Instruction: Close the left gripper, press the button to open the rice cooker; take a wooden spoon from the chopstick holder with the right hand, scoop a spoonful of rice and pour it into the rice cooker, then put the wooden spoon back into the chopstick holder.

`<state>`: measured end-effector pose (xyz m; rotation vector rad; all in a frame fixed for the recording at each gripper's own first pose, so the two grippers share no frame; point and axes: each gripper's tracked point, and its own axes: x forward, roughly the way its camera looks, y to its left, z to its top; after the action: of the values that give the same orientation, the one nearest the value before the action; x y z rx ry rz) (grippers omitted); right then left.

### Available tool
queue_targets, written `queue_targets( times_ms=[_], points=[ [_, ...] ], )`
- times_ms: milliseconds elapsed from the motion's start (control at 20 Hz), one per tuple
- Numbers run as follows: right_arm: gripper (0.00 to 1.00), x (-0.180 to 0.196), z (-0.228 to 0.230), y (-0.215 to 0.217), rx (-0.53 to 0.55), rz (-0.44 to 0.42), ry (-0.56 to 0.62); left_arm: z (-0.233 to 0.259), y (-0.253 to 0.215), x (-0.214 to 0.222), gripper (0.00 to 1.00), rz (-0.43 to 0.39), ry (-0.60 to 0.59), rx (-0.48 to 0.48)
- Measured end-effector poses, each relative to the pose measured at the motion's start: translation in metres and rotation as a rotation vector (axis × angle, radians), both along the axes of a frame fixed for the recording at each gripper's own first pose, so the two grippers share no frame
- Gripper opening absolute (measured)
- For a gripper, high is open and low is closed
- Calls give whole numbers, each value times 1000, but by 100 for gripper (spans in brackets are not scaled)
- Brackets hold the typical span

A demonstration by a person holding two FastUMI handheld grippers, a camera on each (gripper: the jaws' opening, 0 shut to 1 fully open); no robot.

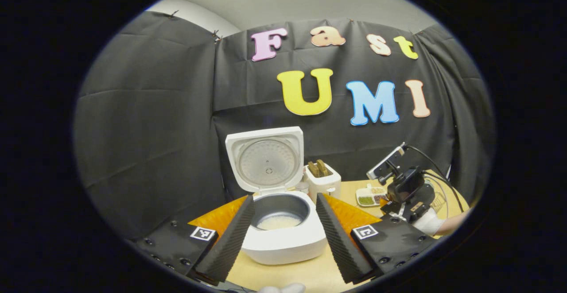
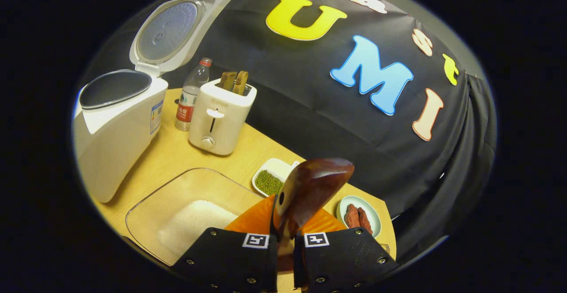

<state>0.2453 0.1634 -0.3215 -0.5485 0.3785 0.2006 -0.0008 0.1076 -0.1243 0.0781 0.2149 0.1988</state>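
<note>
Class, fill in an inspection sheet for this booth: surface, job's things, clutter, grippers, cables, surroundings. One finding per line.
Surface: wooden table.
Job's things: rice cooker lid open, rice inside; wooden spoon; clear rice container.
Clutter: toaster, bottle, green bean dish, plate of red pieces.
Grippers: left gripper open; right gripper shut on wooden spoon.
Cables: black cables.
Surroundings: black cloth wall.

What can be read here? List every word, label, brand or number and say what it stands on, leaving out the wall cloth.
Nothing can be read for sure.
Bottle label: too blurred.
Rice cooker side sticker: too small.
Toaster front print: too faint.
Square markers: coded patterns, no words.
</note>
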Motion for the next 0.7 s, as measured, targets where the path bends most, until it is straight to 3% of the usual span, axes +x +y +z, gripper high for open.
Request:
queue_targets(
  times_ms=[200,450,700],
  points=[
    [14,-5,-11,18,48,27,37,-4,4,-3,96,8,19,7],
    [15,-13,-26,48,236,11,151,-6,13,-9,98,18,38,-1],
    [15,-23,-22,78,587,-39,280,-7,30,-10,97,37,43,-4]
  ],
)
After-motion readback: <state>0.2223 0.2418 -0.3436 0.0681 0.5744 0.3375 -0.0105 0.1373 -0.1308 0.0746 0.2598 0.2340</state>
